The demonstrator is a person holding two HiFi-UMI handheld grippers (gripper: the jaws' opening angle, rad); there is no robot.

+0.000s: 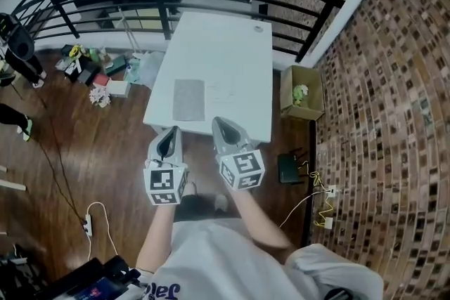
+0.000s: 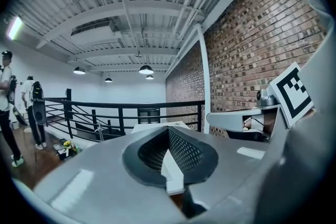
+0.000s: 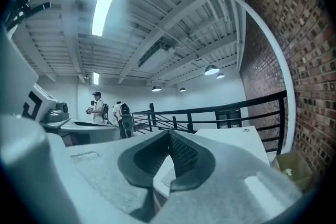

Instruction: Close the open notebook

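White bench (image 1: 232, 46), grey notebook (image 1: 188, 98) flat near its front edge, left tongs (image 1: 171, 133) and right tongs (image 1: 219, 124) both clenched, empty, just short of the bench

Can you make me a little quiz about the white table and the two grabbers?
1. True or false: the left gripper holds the notebook.
2. What stands on the floor right of the table? A) a cardboard box B) a chair C) a bicycle
3. Fill in: the jaws of the left gripper and the right gripper are both ____.
Key: 1 false, it is empty and the notebook lies on the table; 2 A; 3 shut.
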